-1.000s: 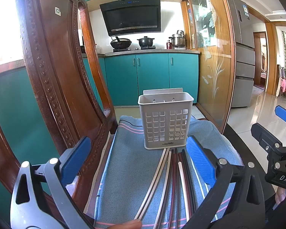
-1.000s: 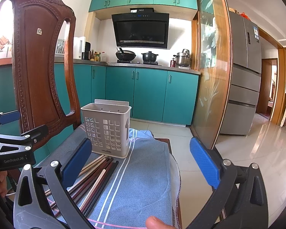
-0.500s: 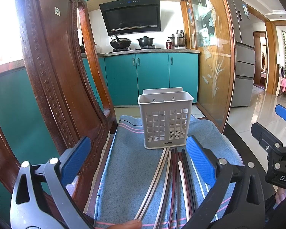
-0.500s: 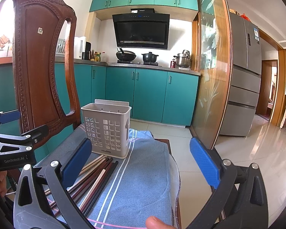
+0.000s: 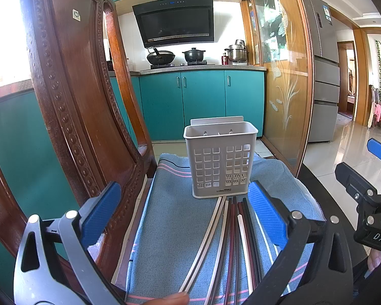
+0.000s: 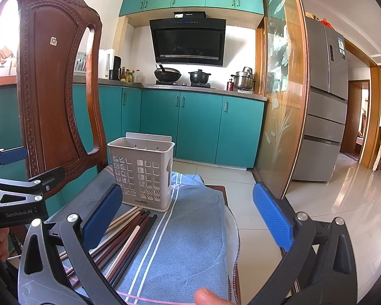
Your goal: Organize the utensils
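Left hand-held gripper (image 5: pixel 184 212): you are holding it with the jaws spread wide, gripping nothing, hovering over the chopsticks.
Right hand-held gripper (image 6: pixel 188 214): you are holding it wide apart as well, carrying nothing, hovering to the right of the bundle over bare cloth.
Chopsticks (image 5: pixel 228 241): they are lying flat on the blue cloth (image 6: pixel 190 241), side by side, far tips just short of the basket's foot.
Basket (image 5: pixel 219 160): it is standing upright at the far end of the cloth, with nothing visible inside.
Count, hand-held grippers: two.
Count, baskets: one, with what looks like a central divider.
Count, chopsticks: roughly ten, pale and dark mixed; they are overlapping, so you cannot get an exact figure from these views.
Risk, grasp: the sticks are lying packed together, so in closing you are likely picking several or scattering the neighbours.
Risk, basket: it looks light and is not being steadied; a stick poked against its rim or wall is likely tipping or sliding it.
Risk, cloth: it is overhanging the worktop edge on the right; dragging it is liable to shift everything.
Risk, chair (image 6: pixel 53 89): its back is standing just beside the left hand-held gripper, so a wide swing is risking a knock.
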Demonstrator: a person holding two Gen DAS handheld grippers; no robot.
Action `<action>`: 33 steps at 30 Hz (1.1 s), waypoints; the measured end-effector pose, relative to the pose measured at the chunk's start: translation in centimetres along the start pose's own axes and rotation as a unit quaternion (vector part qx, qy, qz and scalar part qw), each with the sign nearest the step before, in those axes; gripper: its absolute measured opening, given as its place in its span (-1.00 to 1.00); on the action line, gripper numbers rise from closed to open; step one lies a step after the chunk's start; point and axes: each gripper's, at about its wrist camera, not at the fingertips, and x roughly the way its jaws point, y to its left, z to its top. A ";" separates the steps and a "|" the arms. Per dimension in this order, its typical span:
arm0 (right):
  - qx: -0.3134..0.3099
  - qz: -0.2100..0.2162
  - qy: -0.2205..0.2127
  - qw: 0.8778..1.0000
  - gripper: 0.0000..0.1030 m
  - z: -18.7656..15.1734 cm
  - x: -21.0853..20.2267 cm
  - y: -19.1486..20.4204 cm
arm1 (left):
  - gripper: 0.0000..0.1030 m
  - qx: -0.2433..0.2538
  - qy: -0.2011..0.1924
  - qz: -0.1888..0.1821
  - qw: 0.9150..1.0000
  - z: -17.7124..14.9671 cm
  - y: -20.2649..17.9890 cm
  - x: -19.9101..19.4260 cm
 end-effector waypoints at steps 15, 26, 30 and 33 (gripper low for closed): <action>0.009 0.018 -0.001 1.000 0.95 -0.2 0.3 -0.3 | 0.94 0.001 0.002 0.000 1.000 -0.2 0.1 0.2; -0.012 0.073 0.211 0.975 0.95 -3.3 7.6 2.0 | 0.94 0.004 0.066 0.024 0.998 -1.0 0.9 2.2; 0.005 0.135 0.307 0.942 0.53 -5.1 11.2 4.3 | 0.76 -0.008 0.079 0.008 0.997 -1.2 1.7 2.5; -0.017 0.145 0.373 0.916 0.21 -7.1 13.8 6.6 | 0.42 -0.010 0.100 0.004 0.995 -1.5 1.9 3.0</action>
